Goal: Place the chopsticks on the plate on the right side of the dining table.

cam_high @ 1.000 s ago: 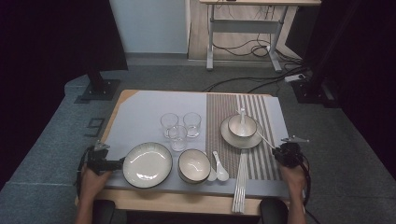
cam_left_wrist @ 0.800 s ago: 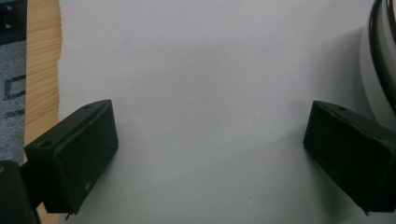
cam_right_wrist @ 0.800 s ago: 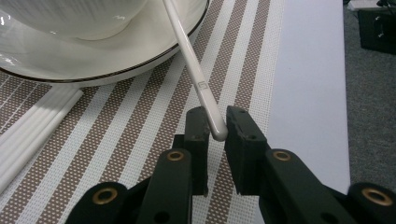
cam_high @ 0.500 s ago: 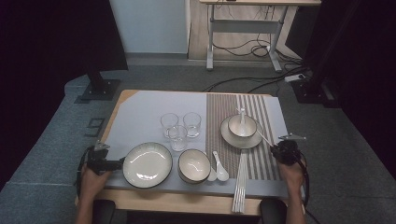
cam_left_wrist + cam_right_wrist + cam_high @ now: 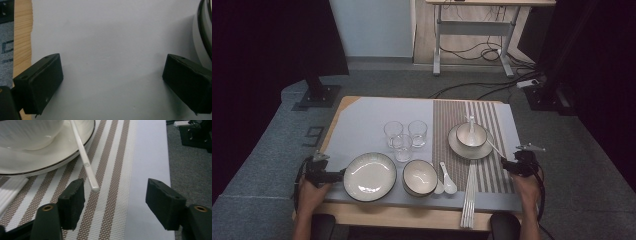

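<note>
The right hand-held gripper (image 5: 115,202), jaws just parted and gripping nothing, has apparently released the white chopstick (image 5: 83,160) propped on the saucer (image 5: 62,155), while the left hand-held gripper (image 5: 112,82) waits wide beside the plate (image 5: 369,176), likely next.

Left claw (image 5: 110,82): two blocky matte-black jaws with small screw holes in their faces. Right claw (image 5: 113,203): same black jaws, brass-ringed holes at the bases. Black cables trail from both; forearms bare.

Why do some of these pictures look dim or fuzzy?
High view: dark surroundings, the table lit evenly. Left gripper view: soft shadows under the black jaws, plate rim blurred. Right gripper view: the chopstick sharp, the saucer showing mild glare.
</note>
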`<state>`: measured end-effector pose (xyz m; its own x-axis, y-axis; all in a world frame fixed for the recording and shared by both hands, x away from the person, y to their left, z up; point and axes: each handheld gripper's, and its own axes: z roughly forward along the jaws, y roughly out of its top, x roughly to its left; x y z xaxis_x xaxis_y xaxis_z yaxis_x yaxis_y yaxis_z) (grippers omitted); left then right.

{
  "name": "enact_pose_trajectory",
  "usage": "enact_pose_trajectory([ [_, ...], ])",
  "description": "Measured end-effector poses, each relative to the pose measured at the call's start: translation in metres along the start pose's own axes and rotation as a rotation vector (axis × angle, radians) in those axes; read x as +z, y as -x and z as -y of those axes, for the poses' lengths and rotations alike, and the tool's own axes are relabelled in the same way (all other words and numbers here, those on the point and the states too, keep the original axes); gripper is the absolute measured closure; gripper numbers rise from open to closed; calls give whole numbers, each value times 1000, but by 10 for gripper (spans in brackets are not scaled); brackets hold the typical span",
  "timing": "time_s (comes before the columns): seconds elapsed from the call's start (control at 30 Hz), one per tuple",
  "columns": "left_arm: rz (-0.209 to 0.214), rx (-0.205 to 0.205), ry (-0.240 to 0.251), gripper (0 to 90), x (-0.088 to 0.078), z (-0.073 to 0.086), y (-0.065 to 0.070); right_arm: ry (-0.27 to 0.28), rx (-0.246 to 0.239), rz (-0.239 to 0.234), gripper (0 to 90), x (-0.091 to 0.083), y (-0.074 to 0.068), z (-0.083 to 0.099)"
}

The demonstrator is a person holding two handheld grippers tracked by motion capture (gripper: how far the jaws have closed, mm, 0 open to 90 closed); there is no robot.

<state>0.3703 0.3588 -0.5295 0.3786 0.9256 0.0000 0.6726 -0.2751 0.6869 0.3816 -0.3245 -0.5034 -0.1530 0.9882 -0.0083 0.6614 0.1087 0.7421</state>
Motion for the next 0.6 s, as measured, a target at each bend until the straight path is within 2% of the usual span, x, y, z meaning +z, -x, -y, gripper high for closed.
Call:
enact_pose_trajectory([
  [0.37, 0, 0, 0, 28, 0, 0, 0, 4, 27, 34, 325, 0, 11, 0],
  [0.6, -1, 0, 0, 28, 0, 0, 0, 5, 39, 44, 375, 4, 18, -3],
])
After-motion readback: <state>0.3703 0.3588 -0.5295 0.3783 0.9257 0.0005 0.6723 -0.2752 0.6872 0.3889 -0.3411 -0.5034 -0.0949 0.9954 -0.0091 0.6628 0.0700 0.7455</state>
